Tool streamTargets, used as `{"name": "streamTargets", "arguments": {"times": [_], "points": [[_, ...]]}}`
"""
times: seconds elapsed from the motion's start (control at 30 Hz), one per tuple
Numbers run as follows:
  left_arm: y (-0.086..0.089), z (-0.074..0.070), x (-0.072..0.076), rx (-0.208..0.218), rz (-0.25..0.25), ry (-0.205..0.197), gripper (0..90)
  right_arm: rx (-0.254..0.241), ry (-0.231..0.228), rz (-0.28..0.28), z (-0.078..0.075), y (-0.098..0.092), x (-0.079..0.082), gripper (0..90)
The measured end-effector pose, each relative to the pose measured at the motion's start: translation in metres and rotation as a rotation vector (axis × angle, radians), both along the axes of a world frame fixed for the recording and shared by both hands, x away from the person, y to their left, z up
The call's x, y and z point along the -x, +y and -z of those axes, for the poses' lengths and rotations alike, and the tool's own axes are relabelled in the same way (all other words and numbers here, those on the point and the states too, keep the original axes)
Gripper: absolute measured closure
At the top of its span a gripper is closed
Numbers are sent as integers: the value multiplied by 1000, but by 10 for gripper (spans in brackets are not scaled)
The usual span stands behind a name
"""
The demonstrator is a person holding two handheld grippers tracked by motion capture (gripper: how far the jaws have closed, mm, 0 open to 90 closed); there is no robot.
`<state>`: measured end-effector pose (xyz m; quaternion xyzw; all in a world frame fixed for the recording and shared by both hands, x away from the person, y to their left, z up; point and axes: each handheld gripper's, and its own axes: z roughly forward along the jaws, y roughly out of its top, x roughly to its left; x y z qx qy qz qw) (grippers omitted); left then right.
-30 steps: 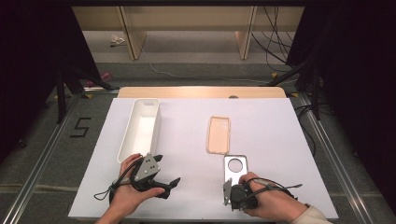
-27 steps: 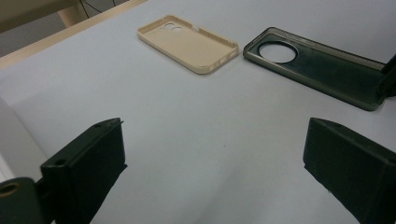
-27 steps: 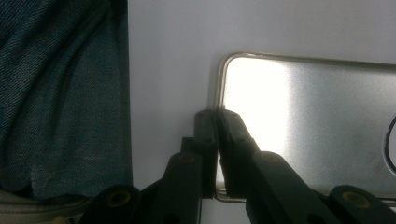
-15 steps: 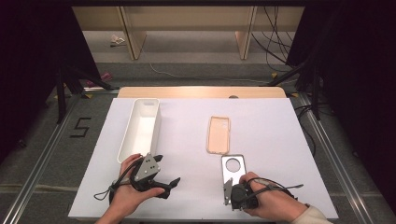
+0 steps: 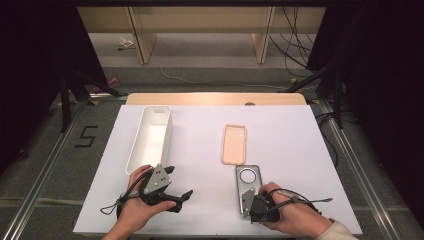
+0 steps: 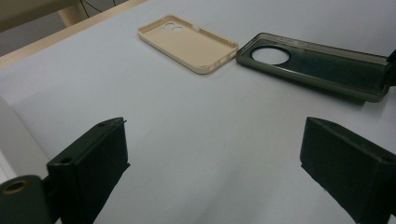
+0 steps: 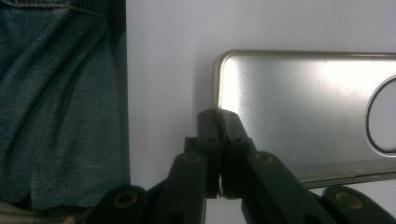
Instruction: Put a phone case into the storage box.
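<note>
Pinching the grey phone case (image 7: 299,112) by its near rim, the right gripper (image 7: 219,116) should lift level; left gripper (image 6: 212,154) rests spread.

A: From above, the right tool (image 5: 248,200) and the hand around it cover the near end of the grey phone case (image 5: 247,180); whether its edge sits between the closed jaws cannot be told.

B: In the right gripper view that case (image 7: 303,112) runs off the right edge, its round cutout halved. Denim fabric (image 7: 56,102) is cut by the left and top edges.

A: In the left gripper view the case's (image 6: 327,65) far corner leaves the frame at right, and the white bin (image 6: 14,140) shows as a sliver at left.
</note>
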<state>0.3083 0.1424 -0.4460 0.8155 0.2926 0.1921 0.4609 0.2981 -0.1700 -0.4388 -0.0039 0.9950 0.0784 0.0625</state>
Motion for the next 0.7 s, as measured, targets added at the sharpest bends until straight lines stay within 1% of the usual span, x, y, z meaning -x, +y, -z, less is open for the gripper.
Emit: {"name": "streamTargets", "arguments": {"times": [0.03,0.07,0.1,0.13,0.2,0.23,0.33,0.37,0.47,0.57,0.6,0.63,0.7], "points": [[0,0,0,0,-1,0,72,-15,-9,2,0,-1,0,893],[0,0,0,0,-1,1,74,-6,-7,10,-2,-1,0,893],[0,0,0,0,-2,2,80,-28,-16,11,-3,-2,0,893],[0,0,0,1,-4,2,80,-28,-16,11,-3,-2,0,893],[-1,0,0,4,-7,5,87,-51,-33,13,-5,-3,-1,893],[-2,0,0,5,-7,7,89,-51,-41,19,-7,-4,-1,893],[-4,-1,0,1,-2,6,94,-84,-49,30,-10,-5,-1,893],[-5,-1,0,6,-2,8,94,-101,-57,23,-10,-5,-1,893],[-7,-2,-1,10,-10,12,101,-130,-69,32,-13,-6,-1,893],[-11,-3,-4,0,-49,35,127,-167,-79,32,-15,-5,-2,893],[-13,-3,-5,4,-48,39,141,-186,-83,24,-14,-5,-4,894],[-15,-4,-6,3,-40,43,142,-196,-79,32,-15,-5,-4,894],[-22,-8,-11,-2,-39,43,142,-234,-89,27,-15,-5,-6,894]]}}
